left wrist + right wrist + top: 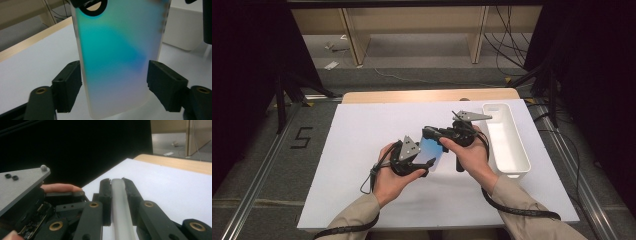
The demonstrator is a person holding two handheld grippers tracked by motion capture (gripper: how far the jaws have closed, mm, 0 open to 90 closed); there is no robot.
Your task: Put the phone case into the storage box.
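A translucent phone case with a blue-green sheen hangs above the middle of the white table top, held between both grippers. My left gripper comes in from the left. In the left gripper view the case stands upright and the left gripper presses its two pads on the long edges. My right gripper reaches in from the right. In the right gripper view the right gripper is shut on the case's thin edge, seen end-on. A black ring sits at the case's top.
An empty white bin stands along the right side of the white board, also seen as the bin behind the case. A wooden strip borders the far edge. The left gripper's grey plate lies close beside the right jaws.
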